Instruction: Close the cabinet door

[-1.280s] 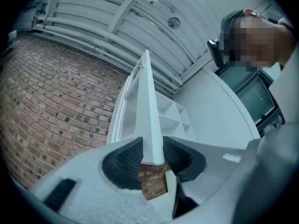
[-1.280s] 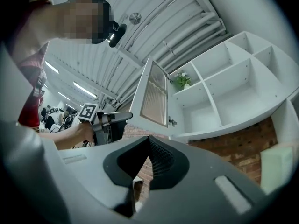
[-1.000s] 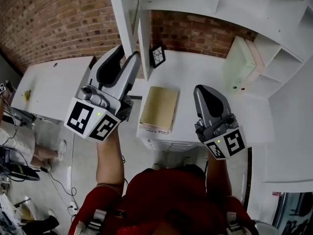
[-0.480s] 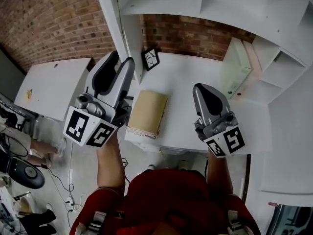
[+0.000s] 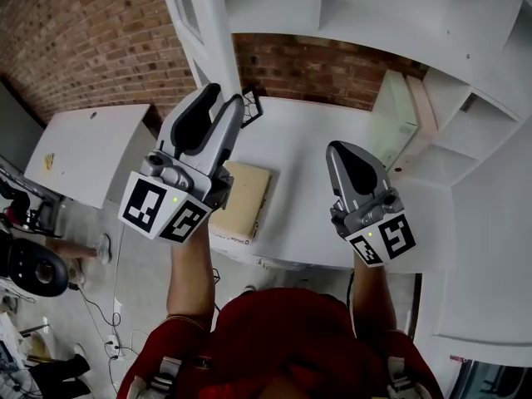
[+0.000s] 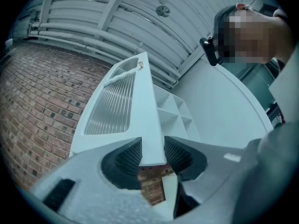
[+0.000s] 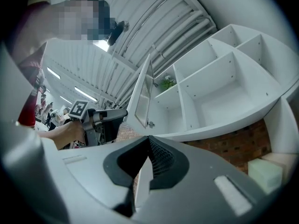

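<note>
Gripping the open cabinet door (image 6: 140, 106) by its bottom edge, at upper centre of the frame, the left gripper (image 6: 152, 154) pinches the panel. The right gripper (image 7: 148, 160) hangs empty, jaws together. The next move, I judge, is swinging the door toward the shelves (image 7: 210, 85).

You wear a red shirt (image 5: 283, 339) with short sleeves, and pale straps (image 5: 166, 371) with buckles lie on both shoulders. Your left gripper (image 5: 226, 100) and your right gripper (image 5: 342, 150) have smooth grey shells with black hollows. Their pads (image 6: 130, 156) are black and finely ribbed. Each gripper carries a cube (image 5: 164, 210) with black-and-white square markers and one small green light (image 5: 175, 199).
</note>
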